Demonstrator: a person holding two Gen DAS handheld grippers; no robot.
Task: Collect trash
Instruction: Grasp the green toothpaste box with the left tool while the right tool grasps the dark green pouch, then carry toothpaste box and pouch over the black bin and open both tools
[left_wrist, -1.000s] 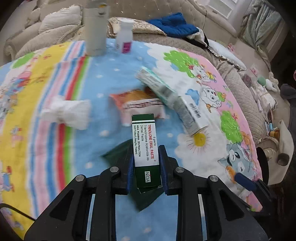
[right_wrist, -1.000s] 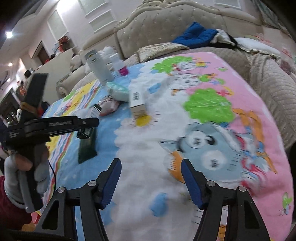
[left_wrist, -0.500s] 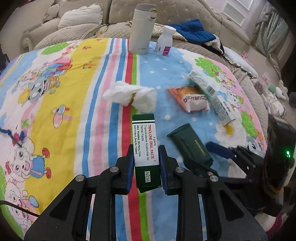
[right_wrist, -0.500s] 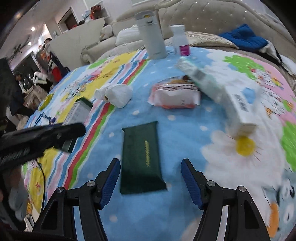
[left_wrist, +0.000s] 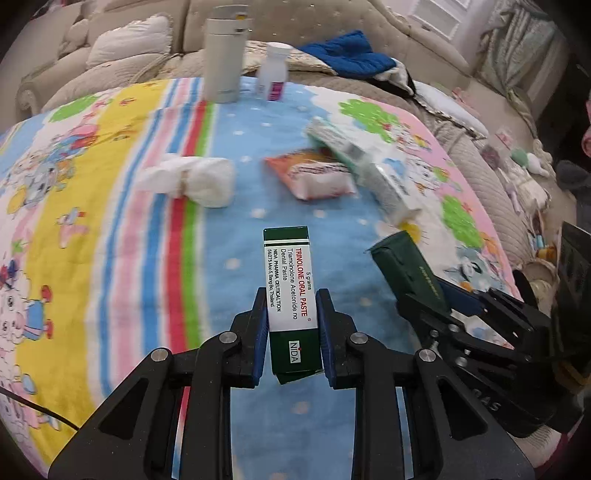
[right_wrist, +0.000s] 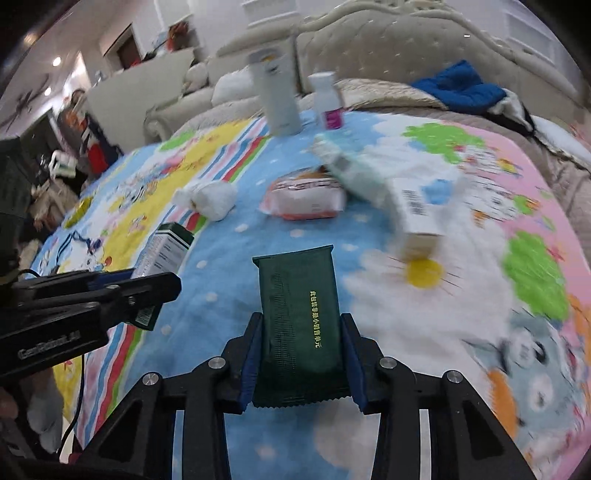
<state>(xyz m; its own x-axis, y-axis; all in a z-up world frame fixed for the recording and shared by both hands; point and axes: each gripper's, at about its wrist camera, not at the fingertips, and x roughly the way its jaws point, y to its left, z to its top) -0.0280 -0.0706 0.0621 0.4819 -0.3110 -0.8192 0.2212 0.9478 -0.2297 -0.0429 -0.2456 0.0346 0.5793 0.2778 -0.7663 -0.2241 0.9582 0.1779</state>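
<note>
Cartoon-print blanket (left_wrist: 110, 229) covers the bed where trash lies scattered. Left wrist view: the left gripper (left_wrist: 291, 325) pinches a green-and-white paste box (left_wrist: 290, 291) upright between its fingers; tissue wad (left_wrist: 192, 179) and snack packet (left_wrist: 314, 177) wait beyond. Right wrist view: the right gripper (right_wrist: 301, 354), jaws just closing, clamps the dark green pouch (right_wrist: 301, 314). Lifting it away likely follows.

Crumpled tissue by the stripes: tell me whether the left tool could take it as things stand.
Probably not yet: the path to the crumpled tissue looks free, but the left tool is shut on the oral paste box, leaving no free grip.
</note>
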